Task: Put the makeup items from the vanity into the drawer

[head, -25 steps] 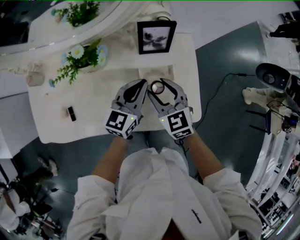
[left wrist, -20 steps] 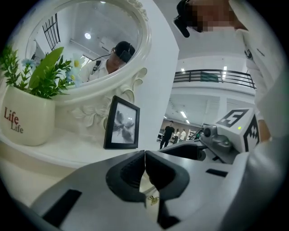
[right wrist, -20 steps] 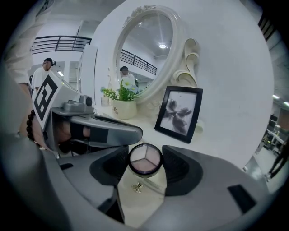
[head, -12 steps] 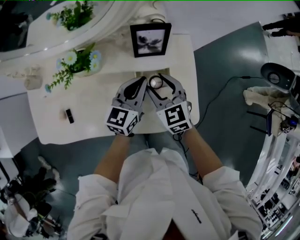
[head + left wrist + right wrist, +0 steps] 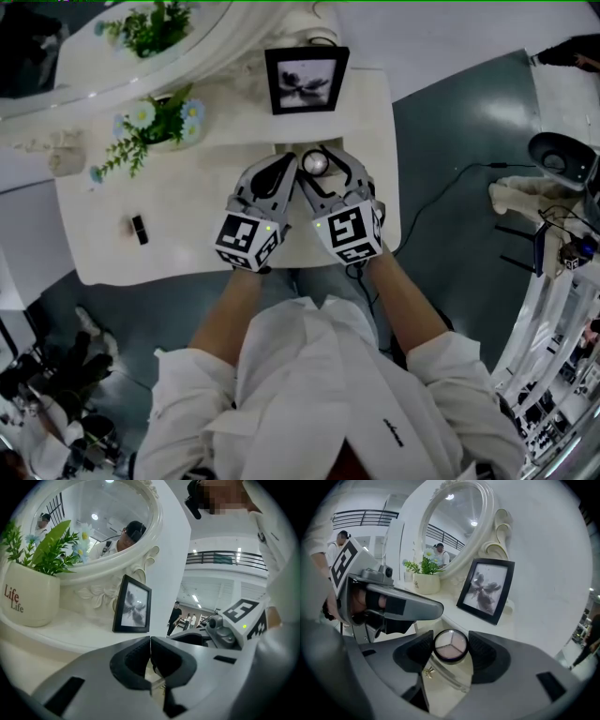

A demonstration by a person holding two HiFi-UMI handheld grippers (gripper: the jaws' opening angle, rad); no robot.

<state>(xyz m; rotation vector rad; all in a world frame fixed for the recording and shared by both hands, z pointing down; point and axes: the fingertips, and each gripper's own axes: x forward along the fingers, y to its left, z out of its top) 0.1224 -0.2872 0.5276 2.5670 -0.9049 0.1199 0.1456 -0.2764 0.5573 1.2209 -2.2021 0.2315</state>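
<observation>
A round compact (image 5: 450, 646) with three pale shades sits between the pads of my right gripper (image 5: 451, 649), which is shut on it. From the head view, the compact (image 5: 314, 165) and right gripper (image 5: 318, 170) hang over the back right part of the white vanity (image 5: 187, 234), just in front of the picture frame. Below the compact lies a cream drawer interior (image 5: 440, 688) with a small gold knob (image 5: 427, 671). My left gripper (image 5: 150, 651) is shut with nothing between its pads, close beside the right one (image 5: 287, 171). A black lipstick (image 5: 141, 228) lies far left.
A black picture frame (image 5: 307, 80) leans at the back, with an oval mirror (image 5: 93, 522) and a potted plant (image 5: 155, 122) to its left. The vanity's right edge (image 5: 394, 187) is close to the right gripper. Cables and equipment stand on the floor at right.
Both grippers have edged slightly toward the picture frame, side by side. The compact stays in the right gripper's hold.
</observation>
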